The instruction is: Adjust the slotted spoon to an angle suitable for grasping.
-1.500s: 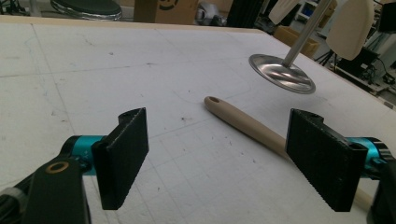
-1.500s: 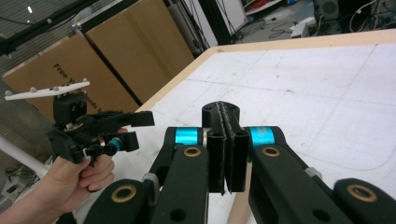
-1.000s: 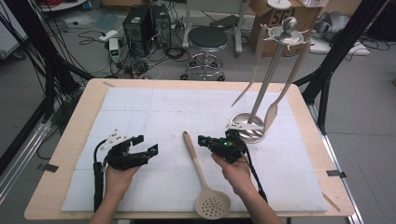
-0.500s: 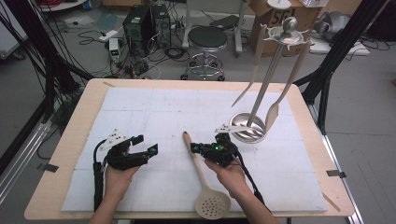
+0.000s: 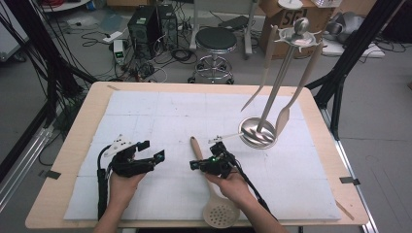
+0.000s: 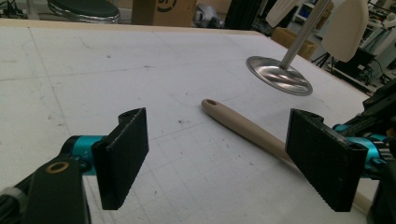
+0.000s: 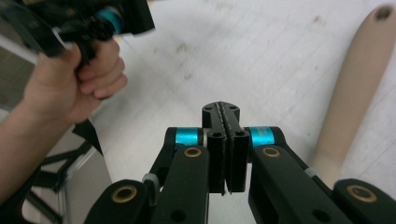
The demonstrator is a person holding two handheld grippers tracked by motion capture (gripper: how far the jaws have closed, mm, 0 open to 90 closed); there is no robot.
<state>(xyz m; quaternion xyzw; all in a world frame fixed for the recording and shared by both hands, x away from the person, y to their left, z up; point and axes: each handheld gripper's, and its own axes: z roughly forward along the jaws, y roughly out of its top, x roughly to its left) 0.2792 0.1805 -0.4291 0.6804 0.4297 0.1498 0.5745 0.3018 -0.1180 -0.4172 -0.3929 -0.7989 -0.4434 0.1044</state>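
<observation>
a grey concrete floor (image 5: 379, 160) strewn with black cables (image 5: 160, 58), a round black stool (image 5: 215, 39), black computer towers (image 5: 150, 24) and a brown cardboard box (image 5: 272, 24) behind.

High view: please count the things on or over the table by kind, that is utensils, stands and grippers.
Slotted spoon, beige, lying on the mat: 1
Hanging utensils, beige, one and another: 2
Utensil stand, metal: 1
Grippers, left gripper and right gripper: 2
Total: 6
</observation>
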